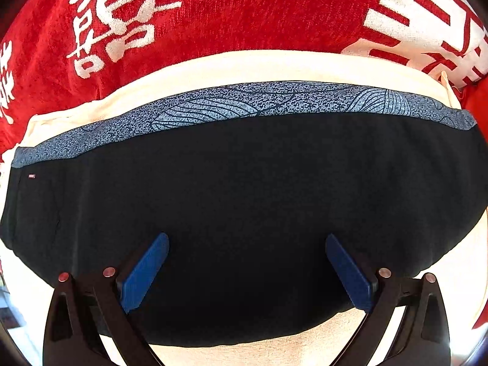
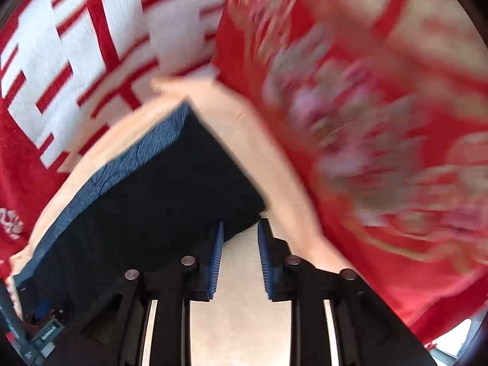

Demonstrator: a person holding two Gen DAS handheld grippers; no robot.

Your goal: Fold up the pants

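There is one pair of pants [image 1: 244, 213], dark, almost black, with one speckled blue band [image 1: 244, 103] along its far edge. The pants lie folded and flat on one cream cloth [image 1: 244, 64], and that cloth lies on one red blanket [image 1: 213, 9] with big white writing on it; the signs look Chinese and I cannot read them. A tiny red and white label [image 1: 31, 176] sits near the left end of the pants, too small to read. There are two grippers. The left gripper [image 1: 247, 271] hangs over the near middle of the pants with its two blue jaws wide apart and nothing between them. The right gripper [image 2: 239, 262] is at the near right corner of the pants; its jaws are close together but have a gap, and only cream cloth shows in that gap, so they grasp nothing. Only the left view shows the whole band and the label. Only the right view, which is blurred, shows the flowery red cloth [image 2: 381, 137] on the right.
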